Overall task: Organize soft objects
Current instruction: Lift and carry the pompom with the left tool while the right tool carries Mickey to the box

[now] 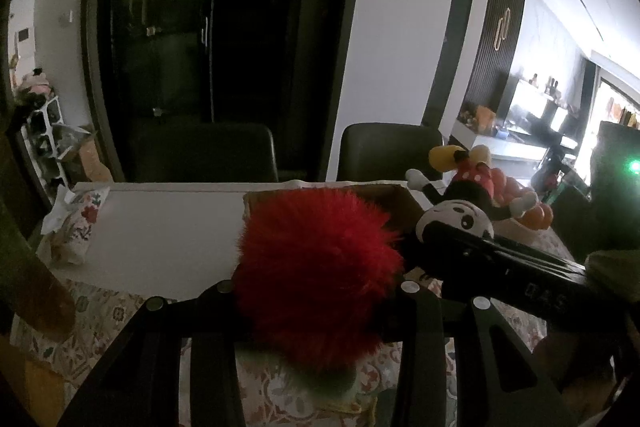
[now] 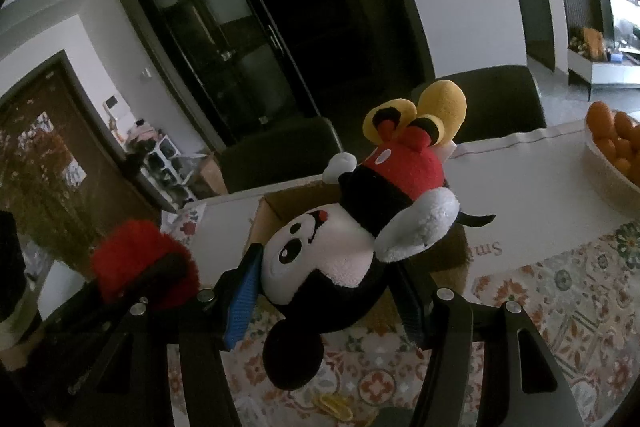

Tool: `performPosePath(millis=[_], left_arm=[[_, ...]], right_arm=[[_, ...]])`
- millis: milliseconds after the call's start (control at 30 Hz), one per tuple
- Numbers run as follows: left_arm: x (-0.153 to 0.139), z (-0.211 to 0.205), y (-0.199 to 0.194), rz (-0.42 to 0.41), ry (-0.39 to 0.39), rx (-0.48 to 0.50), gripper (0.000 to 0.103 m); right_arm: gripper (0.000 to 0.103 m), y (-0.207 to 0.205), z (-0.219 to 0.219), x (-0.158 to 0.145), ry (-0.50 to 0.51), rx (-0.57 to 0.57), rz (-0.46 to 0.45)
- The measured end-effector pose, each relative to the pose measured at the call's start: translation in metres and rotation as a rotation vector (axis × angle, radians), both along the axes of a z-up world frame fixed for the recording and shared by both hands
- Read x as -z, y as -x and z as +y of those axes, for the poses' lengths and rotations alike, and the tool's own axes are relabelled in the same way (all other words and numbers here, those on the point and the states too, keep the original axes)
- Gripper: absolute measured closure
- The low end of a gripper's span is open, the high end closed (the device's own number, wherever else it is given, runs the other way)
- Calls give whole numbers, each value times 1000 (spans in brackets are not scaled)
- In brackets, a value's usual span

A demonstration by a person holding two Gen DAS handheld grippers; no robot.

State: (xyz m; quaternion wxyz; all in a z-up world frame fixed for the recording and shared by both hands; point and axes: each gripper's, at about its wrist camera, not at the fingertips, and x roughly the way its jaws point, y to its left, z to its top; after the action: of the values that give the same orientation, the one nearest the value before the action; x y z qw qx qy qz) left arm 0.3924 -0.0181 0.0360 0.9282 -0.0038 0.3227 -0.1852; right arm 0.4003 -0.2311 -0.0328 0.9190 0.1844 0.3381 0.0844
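Observation:
My left gripper (image 1: 316, 291) is shut on a fluffy red plush (image 1: 316, 267) and holds it above the table, in front of an open cardboard box (image 1: 400, 199). My right gripper (image 2: 328, 287) is shut on a Mickey Mouse plush (image 2: 360, 231), held upside down by the head over the same box (image 2: 280, 203). The Mickey plush (image 1: 468, 195) and right gripper also show at right in the left wrist view. The red plush (image 2: 140, 259) shows at left in the right wrist view.
The table has a patterned cloth (image 2: 560, 287) and a white sheet (image 1: 160, 227). A bowl of orange fruit (image 2: 616, 143) stands at the right. A floral pouch (image 1: 80, 223) lies at the left edge. Two dark chairs (image 1: 388, 151) stand behind the table.

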Motion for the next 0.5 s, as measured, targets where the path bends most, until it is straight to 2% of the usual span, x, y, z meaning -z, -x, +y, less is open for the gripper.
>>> performPosePath(millis=[300,500], left_arm=[[7,-13,-41,57,8,25,63],[20,-22,-68,103,-3,40,63]], right_arm=[[42,-34,-14,11,-42,19,47],[42,-50,-19,18,-33,34,75]])
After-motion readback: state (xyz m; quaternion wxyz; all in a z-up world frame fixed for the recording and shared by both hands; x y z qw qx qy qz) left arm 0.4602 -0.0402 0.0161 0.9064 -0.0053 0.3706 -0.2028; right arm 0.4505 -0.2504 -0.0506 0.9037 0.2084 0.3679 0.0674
